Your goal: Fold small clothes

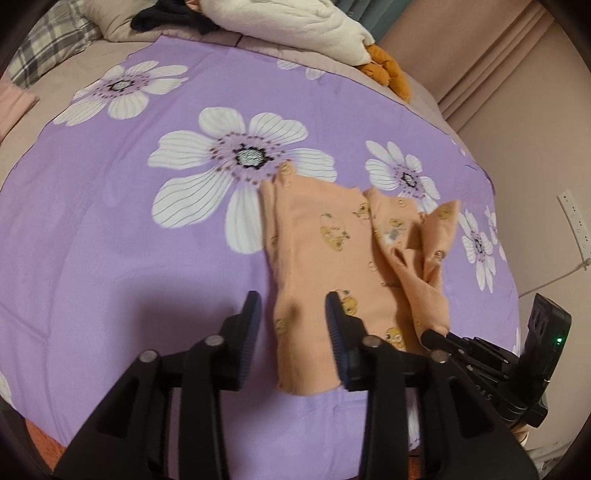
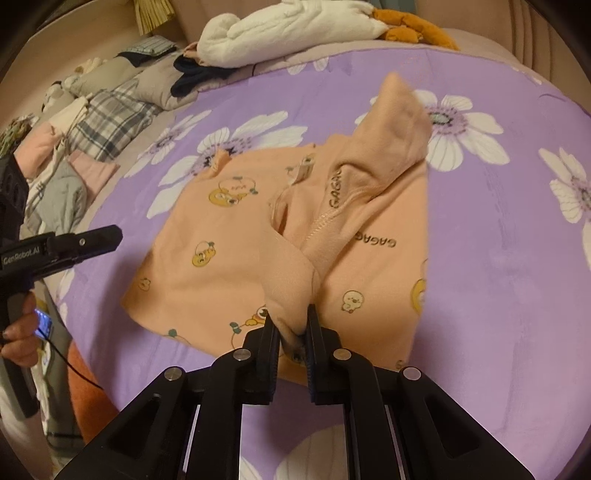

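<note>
A small peach baby top (image 2: 236, 258) with little yellow ducks on it lies on the bed (image 2: 498, 277), on a purple sheet with big white flowers. It sits near the middle of the sheet, so there is room all around it for folding.

The right gripper (image 2: 291, 328) has its jaws squeezed together on a bunch of the cloth at the near edge. From there a sleeve (image 2: 391, 125) rises up and away toward the far right (it looks blurry, so it may be swinging). The pinch is probably there so this part can be carried over the flat body of the top to make a fold.

The left gripper (image 1: 291, 317) hangs over the near left part of the top with its jaws wide apart, and nothing is in them. It looks ready to press or grab the left side so the top does not slide

Pillows and a white plush toy (image 2: 288, 29) lie at the far end of the bed
</note>
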Action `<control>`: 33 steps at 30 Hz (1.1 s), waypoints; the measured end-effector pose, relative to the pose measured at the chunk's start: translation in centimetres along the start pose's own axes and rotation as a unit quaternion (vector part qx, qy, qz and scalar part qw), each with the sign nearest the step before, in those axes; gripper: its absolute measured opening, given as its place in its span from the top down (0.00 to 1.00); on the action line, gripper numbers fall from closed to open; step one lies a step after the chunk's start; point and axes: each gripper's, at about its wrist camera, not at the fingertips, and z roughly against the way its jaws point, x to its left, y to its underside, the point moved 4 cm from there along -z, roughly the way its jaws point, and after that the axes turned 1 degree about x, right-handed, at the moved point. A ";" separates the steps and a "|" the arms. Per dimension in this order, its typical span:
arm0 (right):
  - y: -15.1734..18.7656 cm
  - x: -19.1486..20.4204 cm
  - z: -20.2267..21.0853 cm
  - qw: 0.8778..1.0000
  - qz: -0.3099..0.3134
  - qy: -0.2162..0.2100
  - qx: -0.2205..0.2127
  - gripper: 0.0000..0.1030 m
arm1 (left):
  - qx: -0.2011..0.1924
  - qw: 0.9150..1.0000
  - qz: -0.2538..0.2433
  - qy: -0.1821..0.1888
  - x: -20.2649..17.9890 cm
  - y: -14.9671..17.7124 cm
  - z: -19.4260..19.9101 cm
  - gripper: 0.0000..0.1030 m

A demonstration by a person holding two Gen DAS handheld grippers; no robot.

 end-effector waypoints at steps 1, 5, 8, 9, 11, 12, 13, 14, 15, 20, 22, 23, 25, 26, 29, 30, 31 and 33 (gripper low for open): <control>0.0 -0.2 0.5 1.000 -0.003 0.003 -0.002 0.82 | 0.000 1.000 -0.004 0.002 -0.3 -0.2 -0.1 0.62; 0.0 -1.5 2.6 0.999 -0.024 0.005 -0.023 0.54 | 0.002 1.000 -0.022 0.022 -1.7 -1.0 -0.6 0.52; -0.1 -2.5 4.2 0.999 -0.033 0.010 -0.043 0.54 | 0.011 0.998 -0.033 0.049 -2.9 -1.4 -1.3 0.47; -0.3 -3.0 4.6 0.998 -0.036 0.017 -0.051 0.54 | 0.017 0.998 -0.035 0.058 -3.4 -1.5 -1.7 0.46; -0.5 -4.3 5.2 0.996 -0.050 0.034 -0.063 0.54 | 0.032 0.995 -0.042 0.080 -4.5 -1.9 -2.8 0.44; -0.6 -5.1 5.3 0.995 -0.063 0.043 -0.067 0.54 | 0.039 0.994 -0.045 0.091 -5.0 -2.0 -3.2 0.41; -0.7 -5.5 5.2 0.994 -0.072 0.048 -0.068 0.54 | 0.048 0.992 -0.048 0.107 -5.8 -2.1 -4.0 0.39; -0.7 -6.0 5.3 0.993 -0.082 0.050 -0.071 0.54 | 0.054 0.990 -0.050 0.119 -6.4 -2.2 -4.6 0.36; -0.7 -6.4 5.3 0.992 -0.090 0.051 -0.073 0.54 | 0.061 0.989 -0.052 0.127 -6.9 -2.2 -5.1 0.34; -0.4 -8.2 4.6 0.987 -0.122 0.082 -0.069 0.54 | 0.100 0.982 -0.073 0.143 -10.1 -2.1 -9.0 0.34; 0.0 -9.1 4.3 0.984 -0.141 0.083 -0.066 0.54 | 0.109 0.981 -0.077 0.144 -10.6 -2.0 -10.0 0.35; 0.2 -9.5 4.2 0.983 -0.150 0.083 -0.065 0.54 | 0.115 0.980 -0.078 0.144 -11.0 -2.0 -10.7 0.35; 0.5 -10.2 4.1 0.980 -0.165 0.087 -0.064 0.54 | 0.123 0.979 -0.077 0.141 -11.2 -2.0 -11.9 0.35; 0.6 -10.4 4.1 0.980 -0.169 0.088 -0.064 0.54 | 0.130 0.980 -0.074 0.134 -11.3 -2.0 -12.6 0.36; 1.0 -10.9 4.0 0.978 -0.181 0.088 -0.062 0.54 | 0.136 0.980 -0.064 0.134 -11.2 -2.0 -13.5 0.37; 1.1 -11.0 4.0 0.977 -0.184 0.087 -0.062 0.54 | 0.135 0.979 -0.062 0.137 -11.3 -2.1 -13.5 0.37; 1.2 -11.1 3.9 0.977 -0.185 0.088 -0.061 0.54 | 0.135 0.979 -0.061 0.140 -11.4 -2.1 -13.6 0.38; 1.4 -11.2 3.8 0.976 -0.187 0.091 -0.059 0.54 | 0.139 0.977 -0.060 0.149 -11.7 -2.2 -13.8 0.42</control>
